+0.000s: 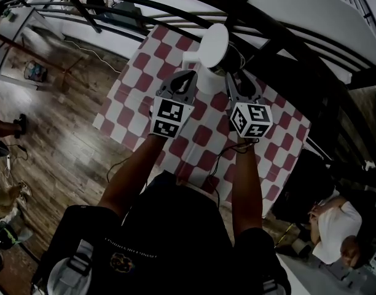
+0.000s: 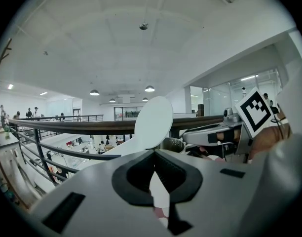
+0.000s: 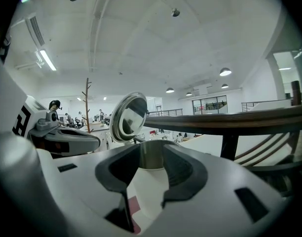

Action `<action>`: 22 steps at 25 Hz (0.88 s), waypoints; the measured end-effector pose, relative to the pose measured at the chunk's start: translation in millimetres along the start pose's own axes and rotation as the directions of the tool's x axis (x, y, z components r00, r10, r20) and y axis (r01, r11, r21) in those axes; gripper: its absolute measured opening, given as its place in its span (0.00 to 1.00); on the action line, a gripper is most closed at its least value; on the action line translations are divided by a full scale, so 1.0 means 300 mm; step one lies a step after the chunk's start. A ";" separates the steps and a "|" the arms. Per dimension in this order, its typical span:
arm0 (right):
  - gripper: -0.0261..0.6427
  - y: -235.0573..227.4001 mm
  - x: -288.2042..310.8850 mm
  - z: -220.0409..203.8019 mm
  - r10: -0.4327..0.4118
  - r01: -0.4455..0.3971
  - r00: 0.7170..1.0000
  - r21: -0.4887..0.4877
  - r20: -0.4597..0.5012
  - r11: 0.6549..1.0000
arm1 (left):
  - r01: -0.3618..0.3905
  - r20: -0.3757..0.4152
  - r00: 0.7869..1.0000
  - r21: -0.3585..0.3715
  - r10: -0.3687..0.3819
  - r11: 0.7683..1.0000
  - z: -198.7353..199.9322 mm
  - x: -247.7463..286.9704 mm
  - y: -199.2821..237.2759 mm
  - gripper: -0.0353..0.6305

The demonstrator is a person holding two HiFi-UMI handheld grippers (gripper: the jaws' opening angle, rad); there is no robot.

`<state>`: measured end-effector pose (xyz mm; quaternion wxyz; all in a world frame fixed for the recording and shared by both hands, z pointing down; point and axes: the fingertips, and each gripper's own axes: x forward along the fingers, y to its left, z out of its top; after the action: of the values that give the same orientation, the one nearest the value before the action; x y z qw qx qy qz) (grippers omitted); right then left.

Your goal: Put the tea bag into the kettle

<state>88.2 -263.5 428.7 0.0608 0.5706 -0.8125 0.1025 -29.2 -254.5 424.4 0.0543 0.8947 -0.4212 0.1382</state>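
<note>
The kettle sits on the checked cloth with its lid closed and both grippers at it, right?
No. The kettle has its lid open, tipped up, as the right gripper view shows. It does sit on the checked cloth, with the left gripper and right gripper at it.

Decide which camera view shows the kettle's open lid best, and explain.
The right gripper view: the lid stands open, facing the camera with its shiny inner face and rim clear. The left gripper view shows only its plain white back. The head view shows it from above as a small white disc.
</note>
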 end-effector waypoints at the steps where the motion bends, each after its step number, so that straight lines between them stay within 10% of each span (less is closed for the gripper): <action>1: 0.24 0.001 -0.003 -0.002 0.001 -0.001 1.000 0.002 0.000 1.000 | -0.001 0.001 1.000 0.001 0.001 1.000 0.002 -0.002 -0.001 0.06; 22: 0.24 0.042 -0.080 0.031 0.001 -0.001 1.000 -0.013 0.029 1.000 | -0.001 0.016 1.000 0.015 0.001 1.000 0.018 -0.063 -0.035 0.06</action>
<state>84.7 -239.6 413.3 0.0526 0.5712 -0.8143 0.0892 -31.5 -235.1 414.0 0.0442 0.8959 -0.4212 0.1340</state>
